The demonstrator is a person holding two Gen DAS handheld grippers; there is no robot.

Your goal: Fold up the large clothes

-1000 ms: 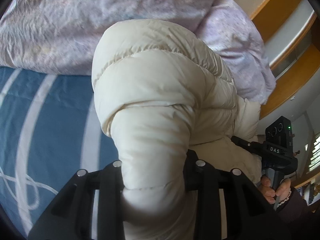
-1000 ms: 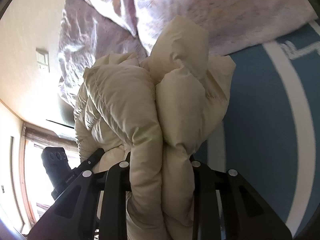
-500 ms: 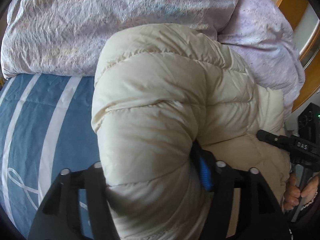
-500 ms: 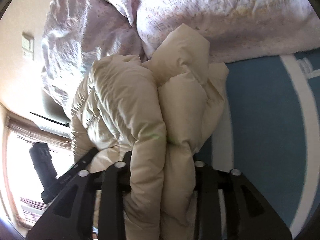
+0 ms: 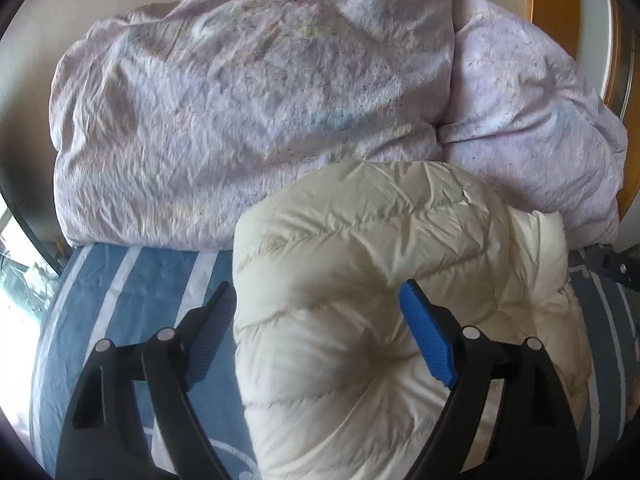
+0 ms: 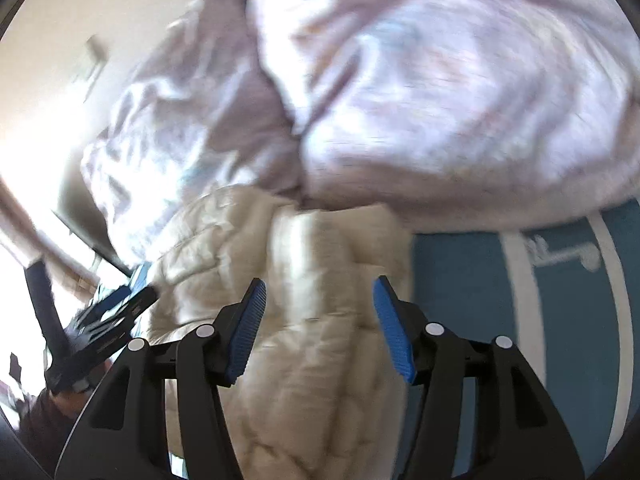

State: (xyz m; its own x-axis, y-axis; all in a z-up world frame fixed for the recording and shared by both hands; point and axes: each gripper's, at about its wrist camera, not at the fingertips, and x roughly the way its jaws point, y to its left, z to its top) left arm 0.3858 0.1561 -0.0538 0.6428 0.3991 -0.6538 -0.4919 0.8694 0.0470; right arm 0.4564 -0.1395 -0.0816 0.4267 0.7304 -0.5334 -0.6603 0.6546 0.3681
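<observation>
My left tongs have just been opening, the cream puffer jacket bulging between their spread pads (bed sheet beneath); my right tongs, likewise just widened, straddle its folded edge, pads apart

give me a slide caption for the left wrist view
Left gripper open around a folded cream puffer jacket on a blue bedsheet.
</observation>
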